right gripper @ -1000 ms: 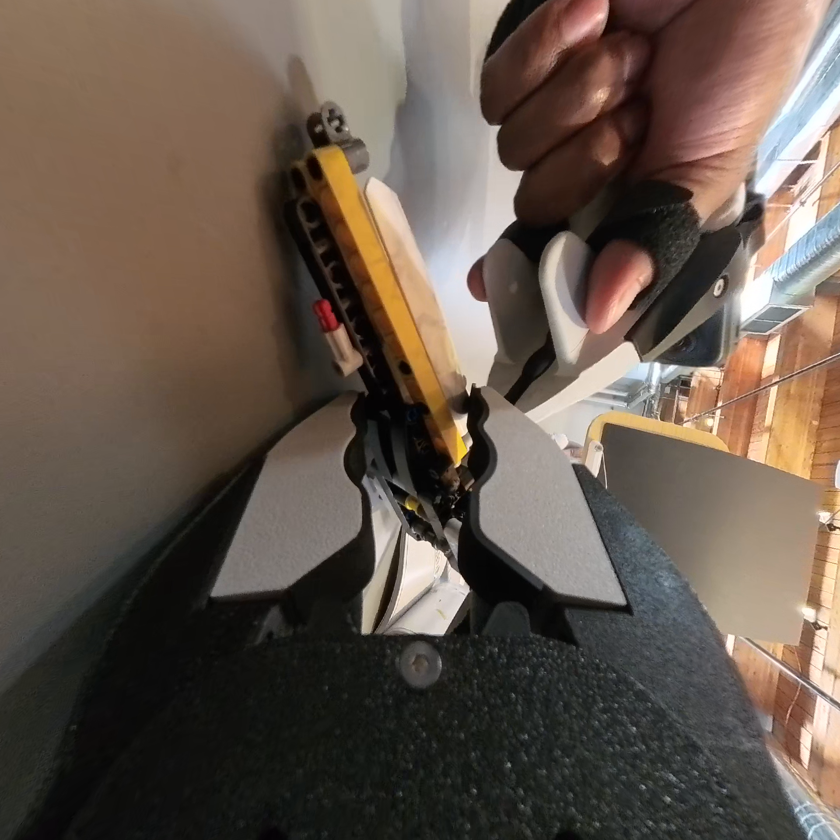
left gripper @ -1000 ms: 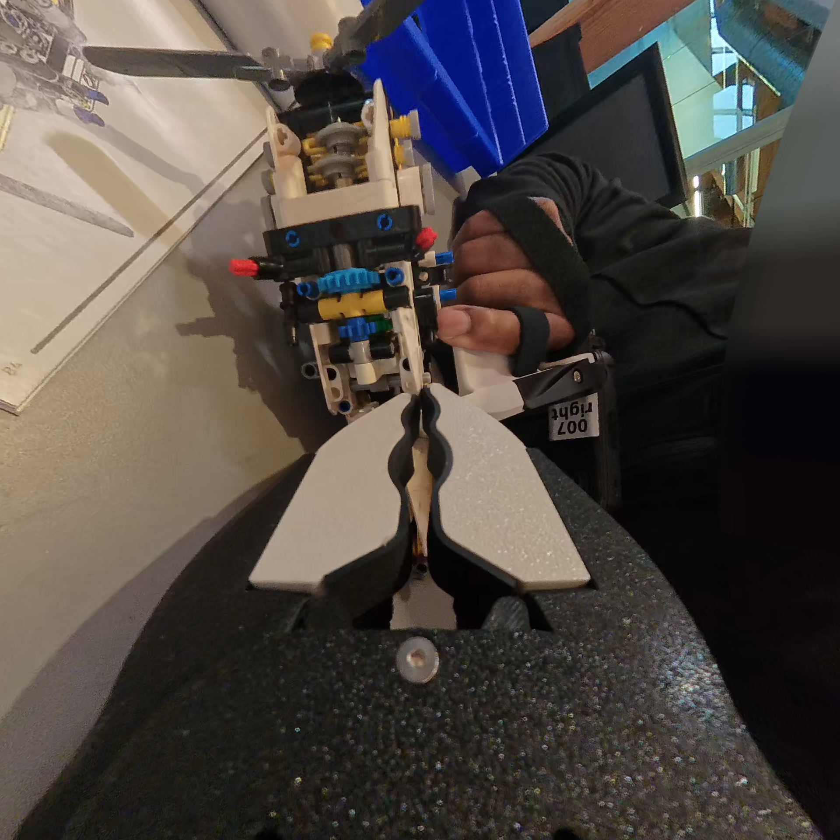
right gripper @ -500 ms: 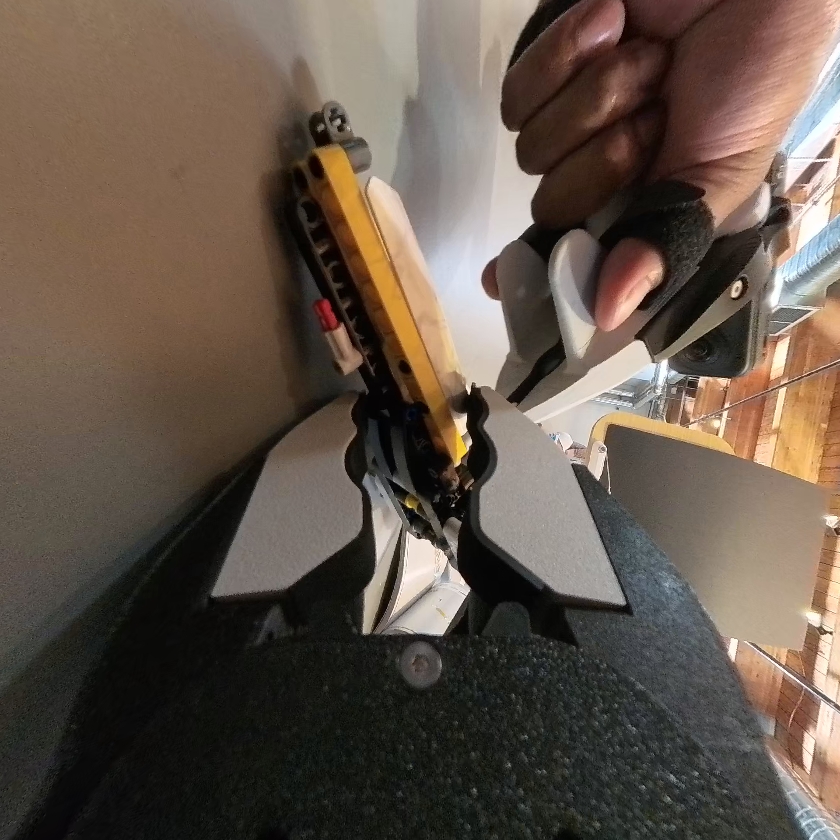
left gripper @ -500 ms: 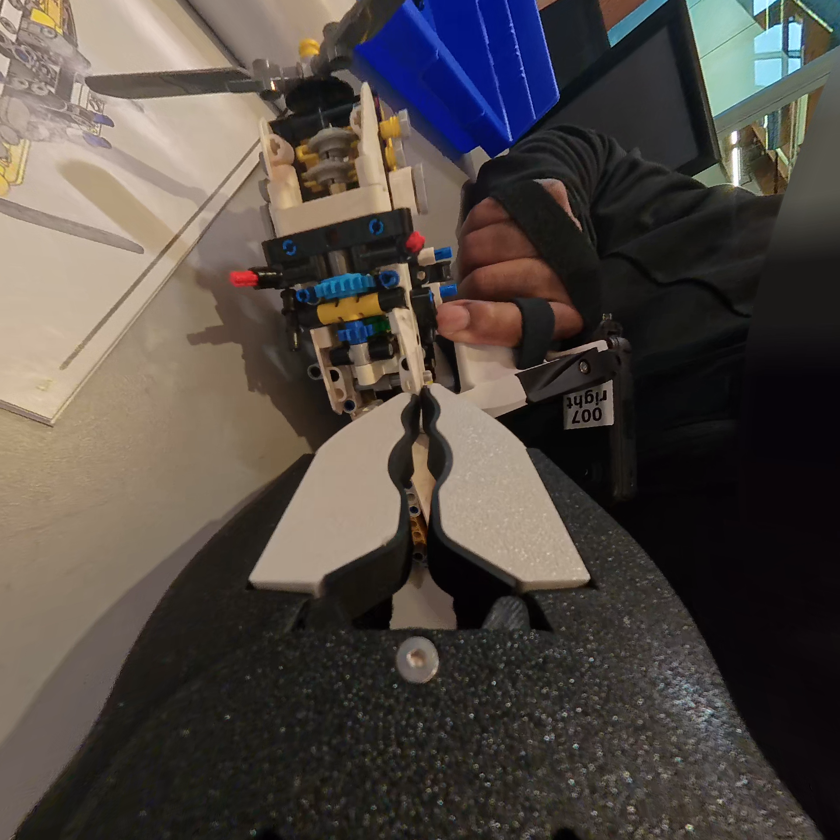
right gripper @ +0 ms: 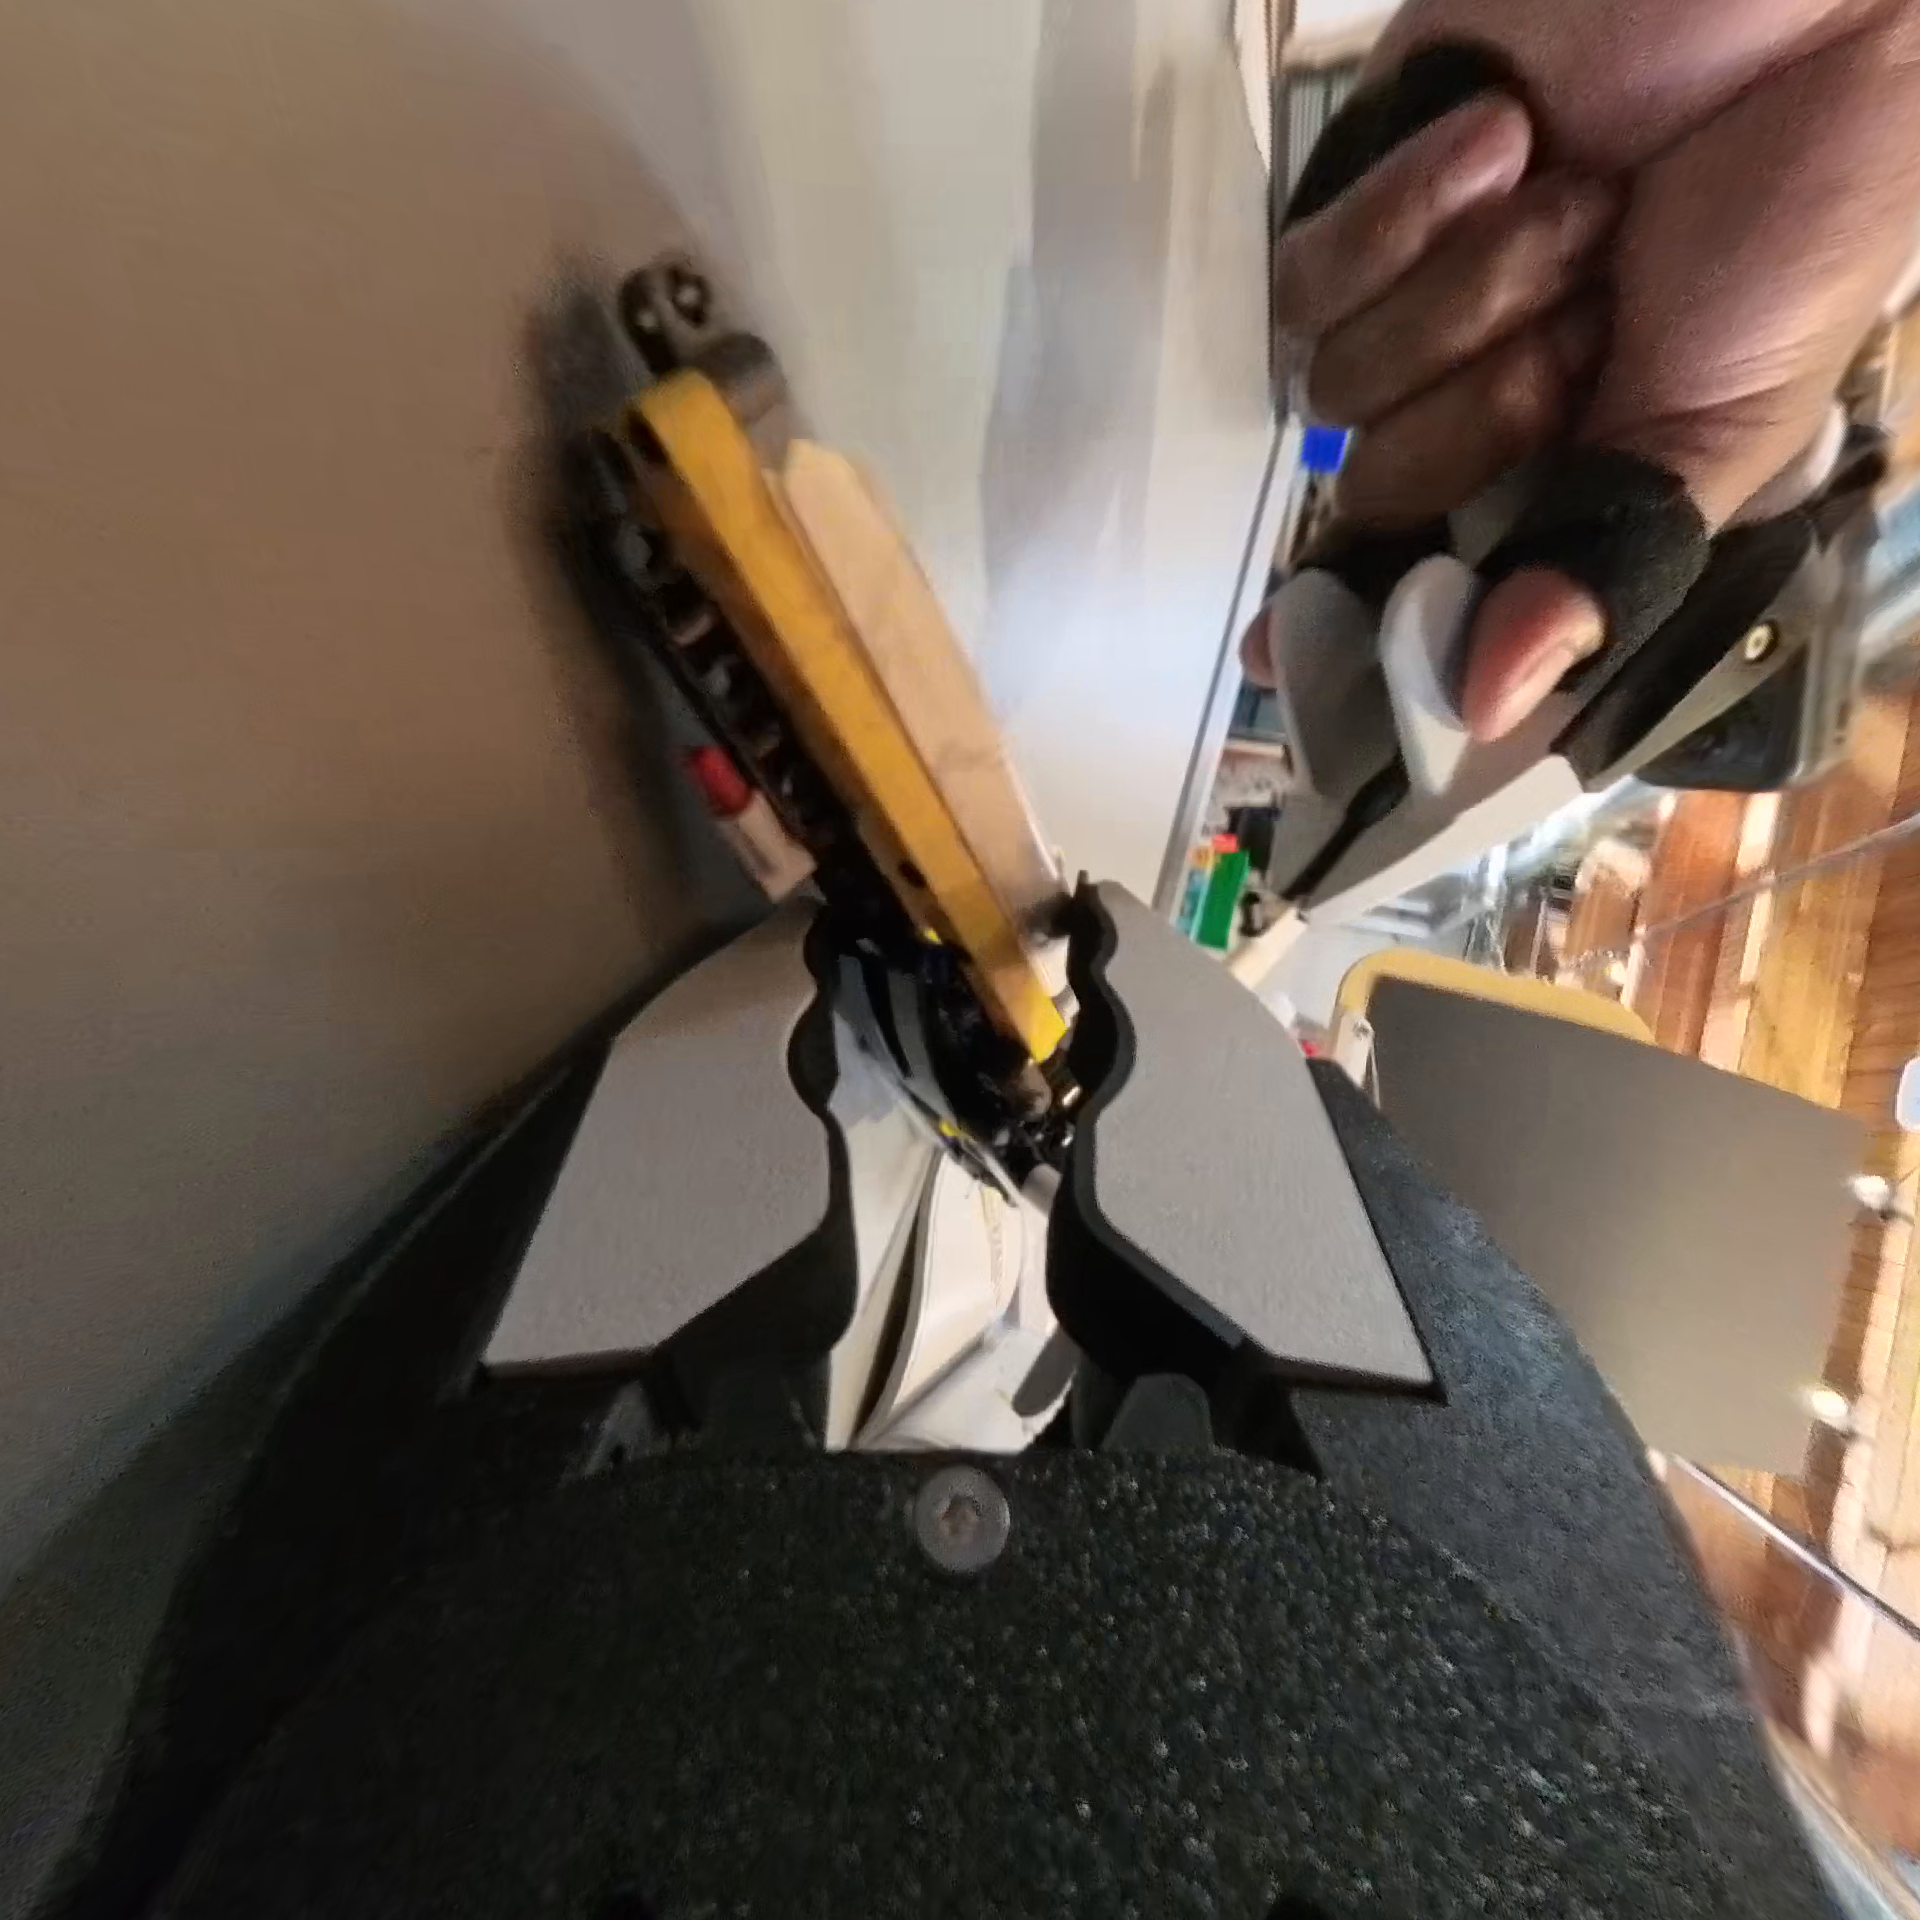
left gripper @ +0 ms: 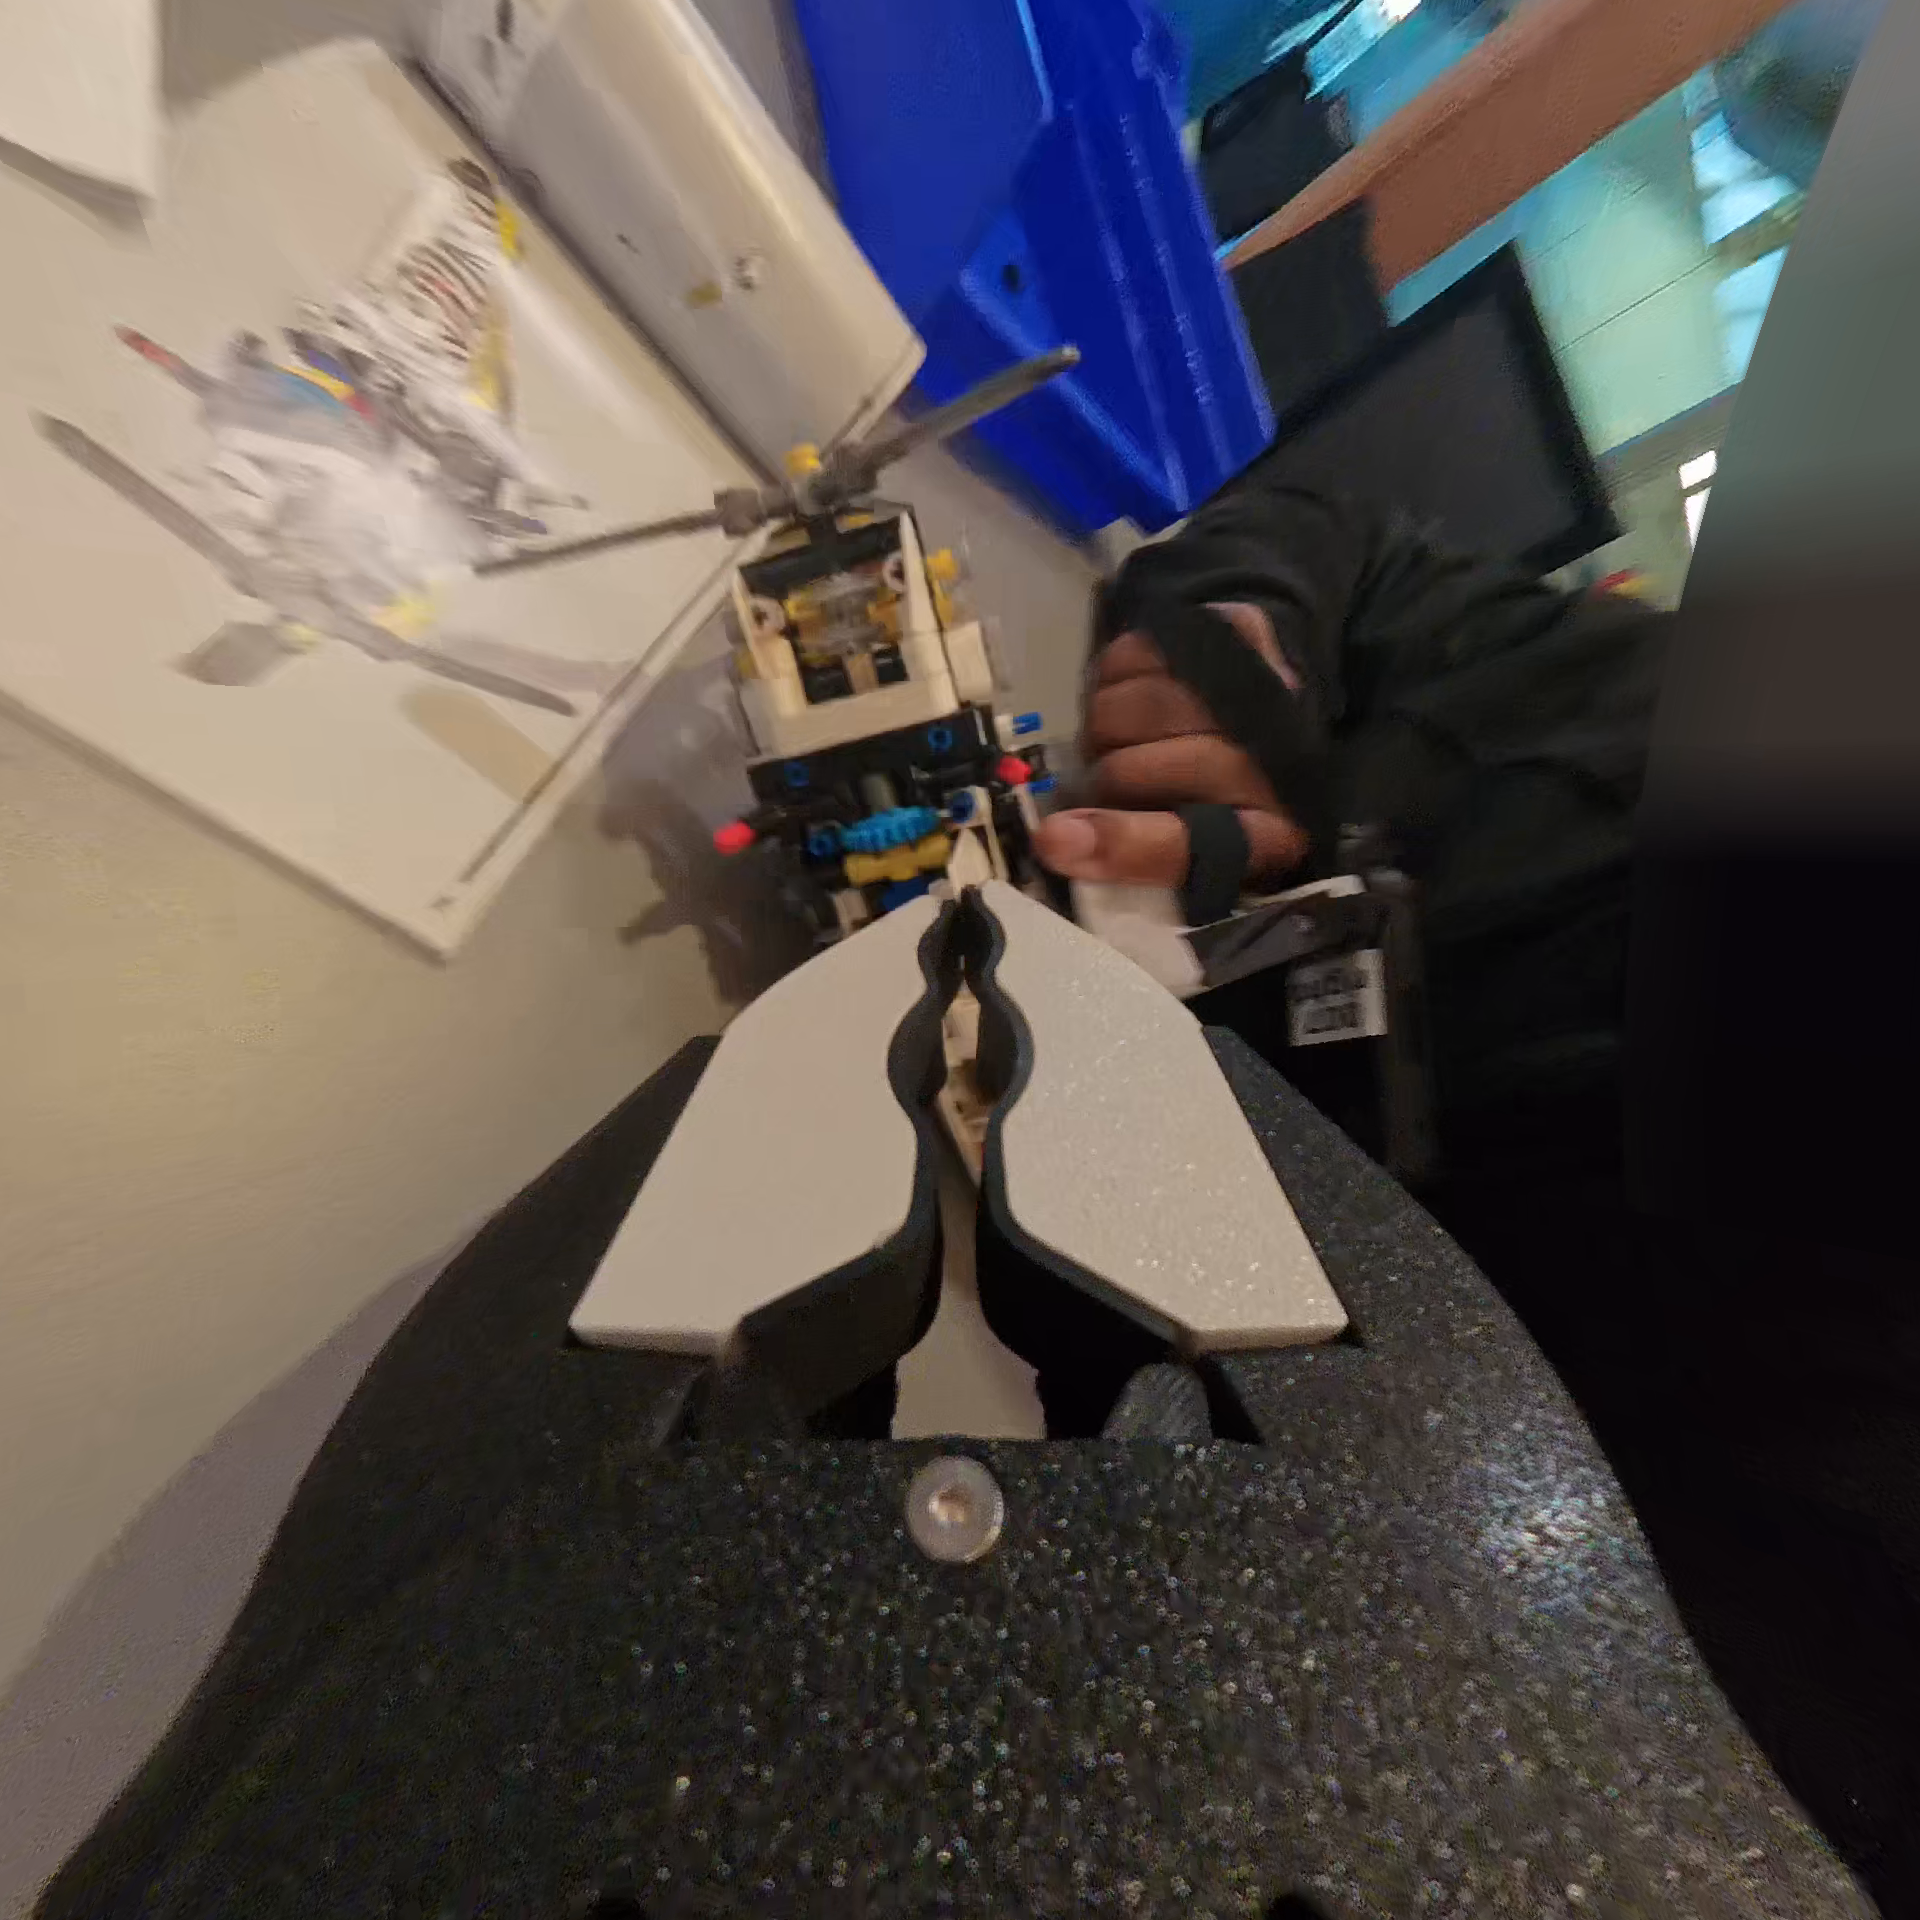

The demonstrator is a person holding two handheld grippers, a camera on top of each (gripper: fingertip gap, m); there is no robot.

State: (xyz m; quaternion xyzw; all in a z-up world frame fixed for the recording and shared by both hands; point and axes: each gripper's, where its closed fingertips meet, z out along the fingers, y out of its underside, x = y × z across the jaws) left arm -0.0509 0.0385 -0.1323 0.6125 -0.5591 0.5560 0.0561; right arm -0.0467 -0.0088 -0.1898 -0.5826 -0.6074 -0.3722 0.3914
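Observation:
A toy helicopter built of bricks point(left gripper: 862, 727), white and black with blue, yellow and red pins and grey rotor blades point(left gripper: 623, 535), is held over the grey tabletop between both grippers. My left gripper point(left gripper: 961, 920) is shut on a thin white panel point(left gripper: 961, 1081) at the model's near end. My right gripper point(right gripper: 951, 914) is shut on the model's body, with a long yellow beam point(right gripper: 831, 675) running out between its fingers. In the left wrist view the right gripper point(left gripper: 1132, 920) and the hand point(left gripper: 1174, 748) holding it sit to the model's right. In the right wrist view the left gripper point(right gripper: 1351, 748) is at the upper right.
An open instruction booklet point(left gripper: 343, 540) lies on the table to the left. A blue bin point(left gripper: 1039, 260) and a dark monitor point(left gripper: 1455, 416) stand behind the model. A grey panel with a yellow rim point(right gripper: 1610, 1195) is at the right of the right wrist view.
Both grippers and the model have swung together; the left view now shows more of the booklet and the model looks farther off and tilted. Both grasps are unchanged.

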